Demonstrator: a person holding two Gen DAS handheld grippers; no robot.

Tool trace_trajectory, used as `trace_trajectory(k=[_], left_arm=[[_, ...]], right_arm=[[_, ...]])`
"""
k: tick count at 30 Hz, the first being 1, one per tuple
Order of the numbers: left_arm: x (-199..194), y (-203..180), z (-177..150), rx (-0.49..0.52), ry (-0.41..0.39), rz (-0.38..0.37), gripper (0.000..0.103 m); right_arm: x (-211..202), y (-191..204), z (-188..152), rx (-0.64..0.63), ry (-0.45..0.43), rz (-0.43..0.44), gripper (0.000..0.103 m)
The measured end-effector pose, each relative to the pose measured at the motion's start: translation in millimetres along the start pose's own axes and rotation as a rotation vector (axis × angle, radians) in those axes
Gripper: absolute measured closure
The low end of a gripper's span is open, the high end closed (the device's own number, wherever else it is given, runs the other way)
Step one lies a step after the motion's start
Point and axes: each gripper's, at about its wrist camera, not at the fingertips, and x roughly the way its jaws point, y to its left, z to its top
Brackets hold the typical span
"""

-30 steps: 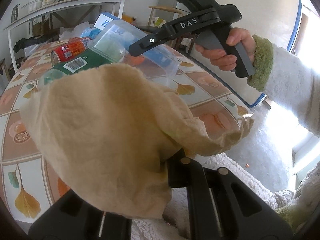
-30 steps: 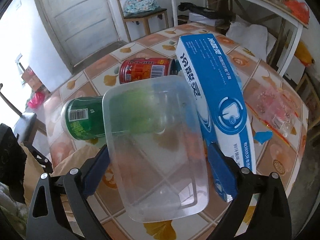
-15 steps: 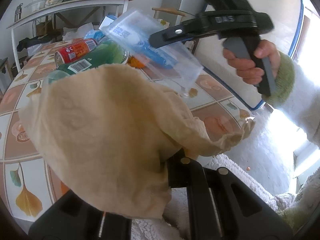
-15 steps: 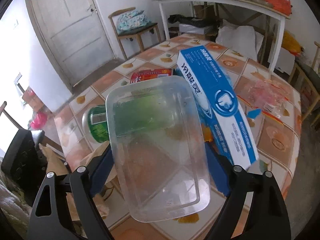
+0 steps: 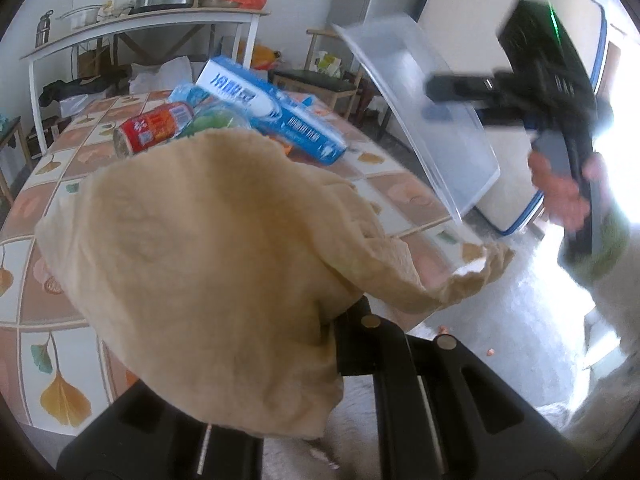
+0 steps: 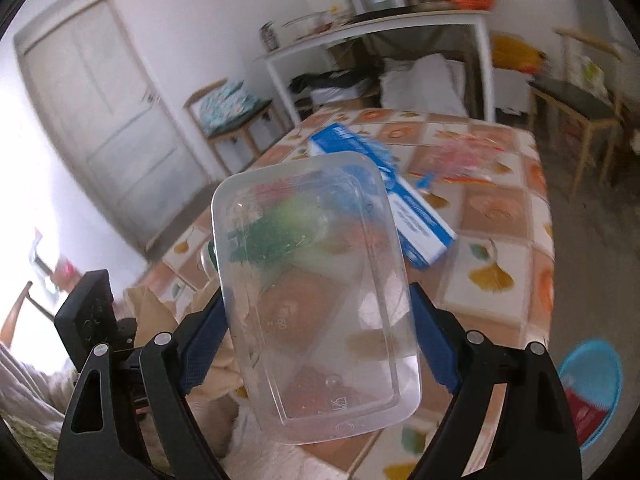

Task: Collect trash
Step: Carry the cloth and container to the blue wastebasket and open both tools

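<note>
1. Two grippers are busy: the right gripper (image 6: 316, 344) pinches a clear rectangular plastic container (image 6: 316, 292) across its long sides with blue pads (image 6: 200, 344), lifted off the tiled table (image 6: 504, 216); in the left wrist view the container (image 5: 420, 120) hangs tilted at about 1 o'clock, above the bag's rim.
2. Left gripper (image 5: 352, 320) pinches the edge of a tan cloth bag (image 5: 208, 264), though the cloth hides the fingertips; the mouth sags toward 3 o'clock and looks partly collapsed, so the container could catch on the rim or fall outside onto the floor.
3. Thin plastic walls may flex under the squeeze, and the container could pop free in mid-air.
4. One loose bag grip is another risk: added weight could pull the cloth out.
5. Remaining trash on the table, a red drink can (image 5: 154, 130), a green can (image 5: 212, 120) and a blue-and-white carton (image 5: 272, 116), lies at 11 to 12 o'clock behind the bag; a swinging bag might roll the cans.
</note>
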Motion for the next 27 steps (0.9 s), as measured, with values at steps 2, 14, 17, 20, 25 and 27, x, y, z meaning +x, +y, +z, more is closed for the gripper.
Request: trace_trajectory(k=[2, 14, 17, 20, 25, 27], left_arm=[[-1, -8, 7, 0.01, -0.008, -0.013, 0.095], [71, -106, 92, 0.174, 0.105, -0.184, 0.095], [109, -148, 116, 0.239, 0.172, -0.255, 0.095], [149, -189, 130, 0.285, 0.262, -0.313, 0.095], [250, -252, 138, 0.308, 0.509, -0.347, 0.095], [288, -271, 137, 0.312, 0.596, -0.343, 0.095]], right_arm=[[-19, -11, -10, 0.059, -0.035, -0.009, 0.019], [-146, -130, -109, 0.483, -0.274, -0.199, 0.019], [-166, -165, -138, 0.603, -0.292, -0.292, 0.019], [-178, -195, -165, 0.71, -0.311, -0.335, 0.019], [-182, -256, -209, 0.917, -0.313, -0.378, 0.019], [-177, -279, -221, 0.985, -0.3, -0.39, 0.019]])
